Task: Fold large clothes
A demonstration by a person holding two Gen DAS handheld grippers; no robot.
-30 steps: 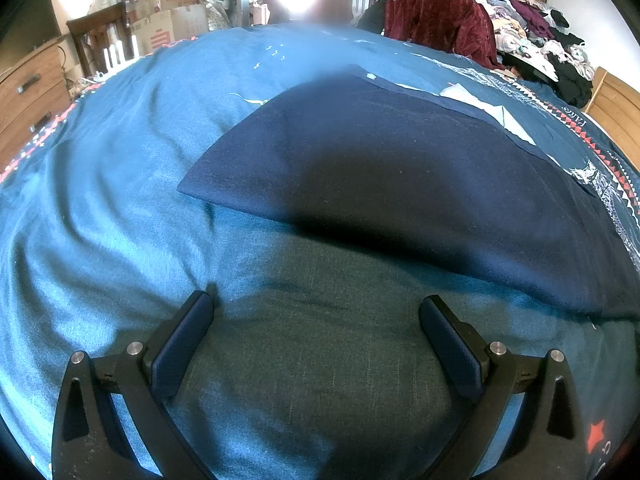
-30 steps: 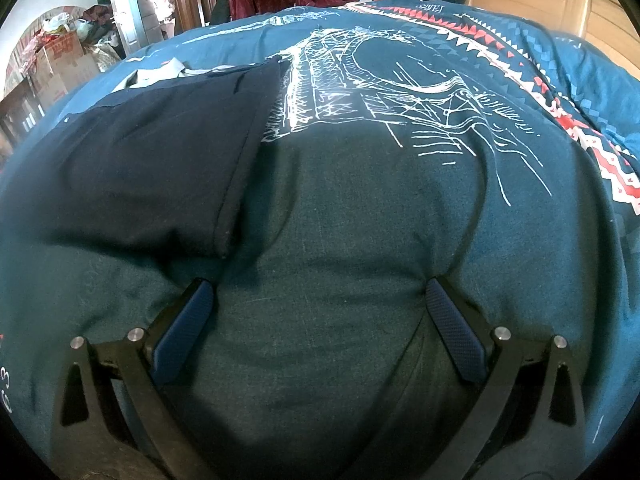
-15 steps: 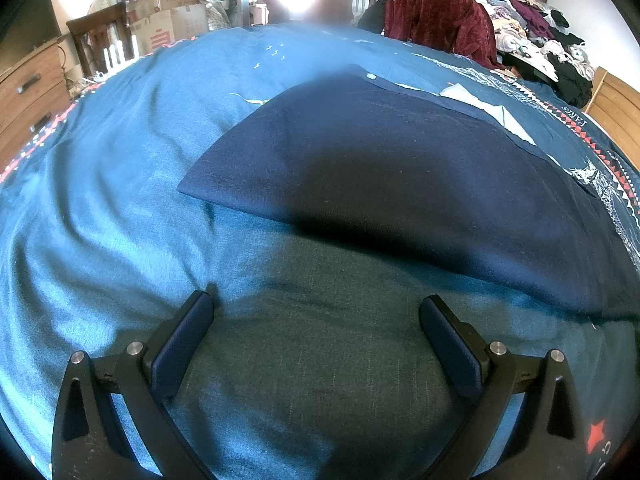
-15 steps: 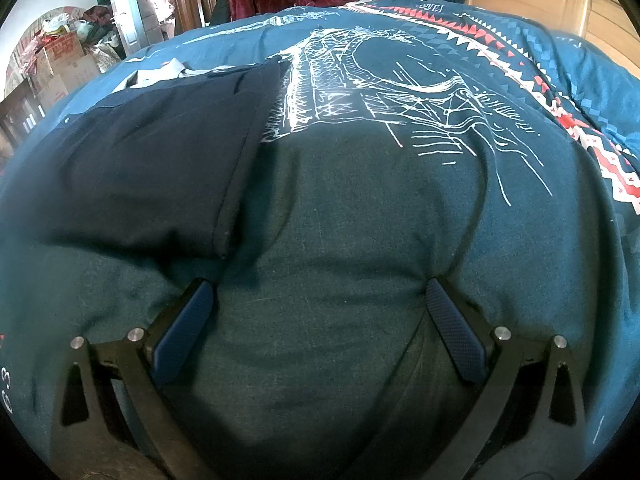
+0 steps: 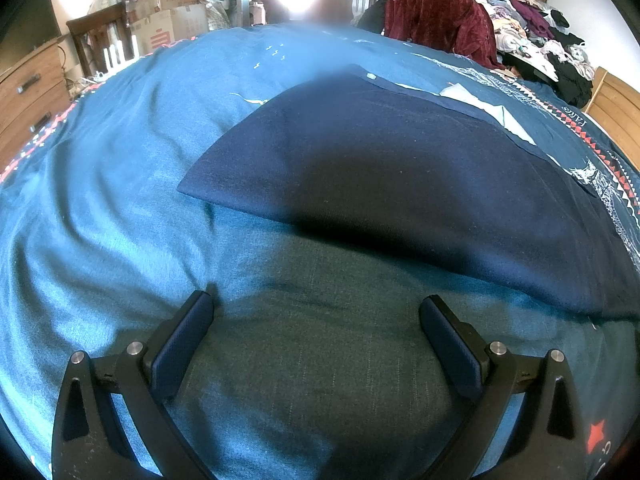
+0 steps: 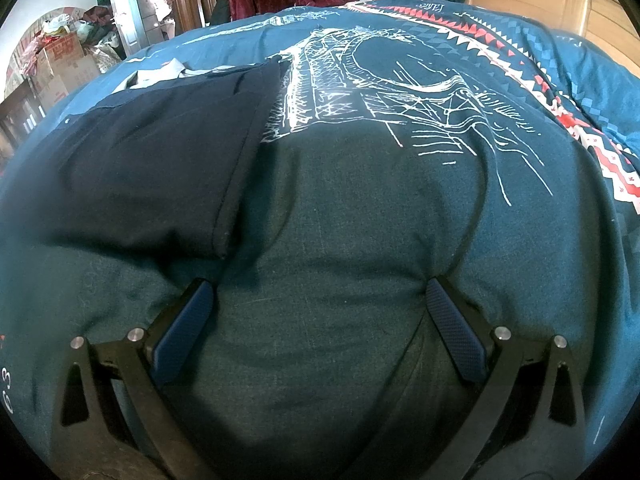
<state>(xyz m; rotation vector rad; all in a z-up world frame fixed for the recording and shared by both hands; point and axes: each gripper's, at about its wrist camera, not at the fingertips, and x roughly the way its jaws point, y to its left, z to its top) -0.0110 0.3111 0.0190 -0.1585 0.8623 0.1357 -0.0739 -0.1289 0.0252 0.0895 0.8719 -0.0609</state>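
Note:
A folded navy garment [image 5: 380, 168] lies flat on the teal bedspread [image 5: 100, 184], with a white scrap at its far edge. My left gripper [image 5: 316, 308] is open, its blue pads resting on the bedspread just short of the garment's near fold. In the right wrist view the same navy garment [image 6: 160, 160] fills the left half, its hemmed right edge running toward me. My right gripper [image 6: 320, 292] is open too, pressed into the bedspread [image 6: 360, 220], its left pad close to the garment's near right corner. Nothing sits between either pair of fingers.
A dark red garment [image 5: 440, 24] hangs on a chair behind the bed, beside a heap of clothes [image 5: 536, 28]. Cardboard boxes [image 5: 168, 12] and a wooden dresser [image 5: 28, 92] stand at far left. A wooden headboard [image 6: 560, 0] is at far right.

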